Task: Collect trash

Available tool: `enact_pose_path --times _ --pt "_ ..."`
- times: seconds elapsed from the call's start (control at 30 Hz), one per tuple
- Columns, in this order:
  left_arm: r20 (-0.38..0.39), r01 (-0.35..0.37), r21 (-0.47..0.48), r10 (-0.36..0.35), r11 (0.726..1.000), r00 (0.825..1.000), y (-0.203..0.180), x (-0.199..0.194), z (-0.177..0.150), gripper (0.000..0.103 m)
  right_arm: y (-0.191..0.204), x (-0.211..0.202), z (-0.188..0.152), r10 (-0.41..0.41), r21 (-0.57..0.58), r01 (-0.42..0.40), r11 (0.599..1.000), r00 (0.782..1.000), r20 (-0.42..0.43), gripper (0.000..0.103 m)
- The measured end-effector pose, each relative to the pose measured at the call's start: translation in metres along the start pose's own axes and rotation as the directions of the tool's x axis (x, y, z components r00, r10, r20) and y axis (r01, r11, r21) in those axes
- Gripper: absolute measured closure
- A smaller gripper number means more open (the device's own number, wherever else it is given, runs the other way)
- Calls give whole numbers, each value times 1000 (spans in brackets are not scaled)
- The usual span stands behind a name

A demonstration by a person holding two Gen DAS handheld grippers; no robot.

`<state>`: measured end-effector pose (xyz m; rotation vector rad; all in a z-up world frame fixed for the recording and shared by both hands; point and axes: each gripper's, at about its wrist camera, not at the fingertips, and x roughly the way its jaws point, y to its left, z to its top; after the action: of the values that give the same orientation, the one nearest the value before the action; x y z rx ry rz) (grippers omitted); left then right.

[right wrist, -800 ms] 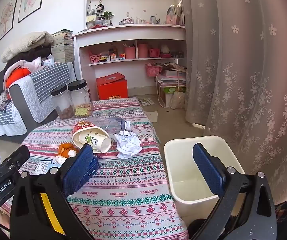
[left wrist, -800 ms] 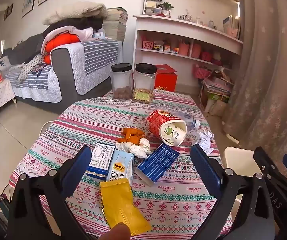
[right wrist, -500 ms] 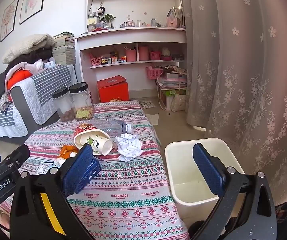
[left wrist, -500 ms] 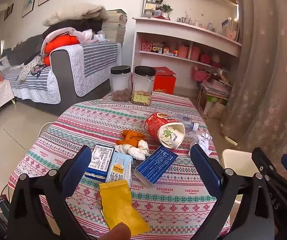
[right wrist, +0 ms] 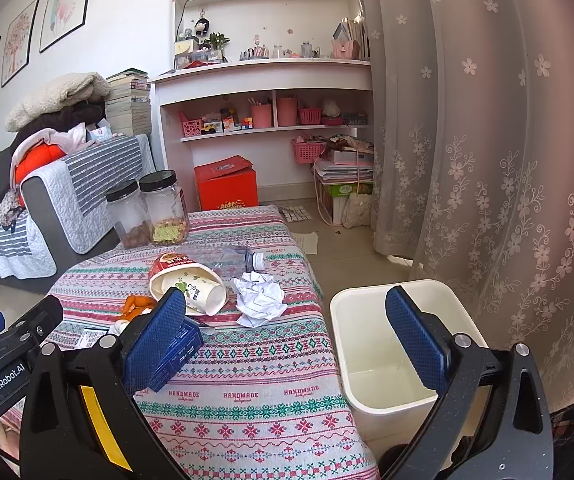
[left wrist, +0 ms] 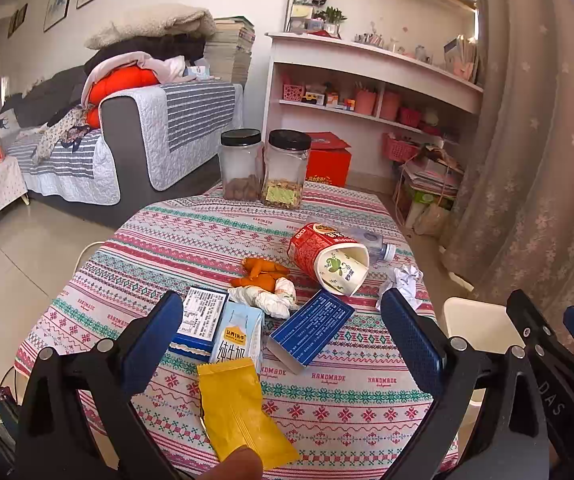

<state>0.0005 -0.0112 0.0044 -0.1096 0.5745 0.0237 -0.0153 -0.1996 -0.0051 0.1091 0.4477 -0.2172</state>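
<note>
A round table under a striped pink, green and white patterned cloth (left wrist: 191, 240) is filling the middle of both views, and a white rectangular plastic bin (right wrist: 371, 364) is standing on the floor just beside its edge, at 5 o'clock in the right wrist view. The left gripper (left wrist: 283, 336) is hovering over the near edge of the table with its 2 blue-padded jaws spread wide and holding nothing; the right gripper (right wrist: 287, 332) is hanging above the gap between table and bin, its jaws likewise spread wide and holding nothing. 2 clear plastic jars with black lids (left wrist: 267, 172) are standing side by side at 12 o'clock on the table. The trash is lying scattered across the near half: a red and white paper cup (left wrist: 327, 258) is lying on its side at 2 o'clock, touching a clear plastic bottle (left wrist: 375, 242) behind it; a flat dark blue carton (left wrist: 311, 330) is lying near the centre; a yellow foil snack wrapper (left wrist: 239, 408) is lying at 6 o'clock, with a light blue milk carton (left wrist: 237, 334) and a blue and white box (left wrist: 201, 320) just beyond it; a crumpled ball of white paper (right wrist: 261, 298) is sitting at 3 o'clock near the bin side; orange peel pieces (left wrist: 261, 272) are touching a twisted white tissue (left wrist: 267, 298) in the middle.
</note>
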Motion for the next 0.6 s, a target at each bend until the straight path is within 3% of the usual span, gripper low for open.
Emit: enact_pose_path --times 0.6 --pt "-5 10 -9 -10 1000 1000 10 1 -6 7 0 1 -1 -1 1 1 1000 1000 -2 7"
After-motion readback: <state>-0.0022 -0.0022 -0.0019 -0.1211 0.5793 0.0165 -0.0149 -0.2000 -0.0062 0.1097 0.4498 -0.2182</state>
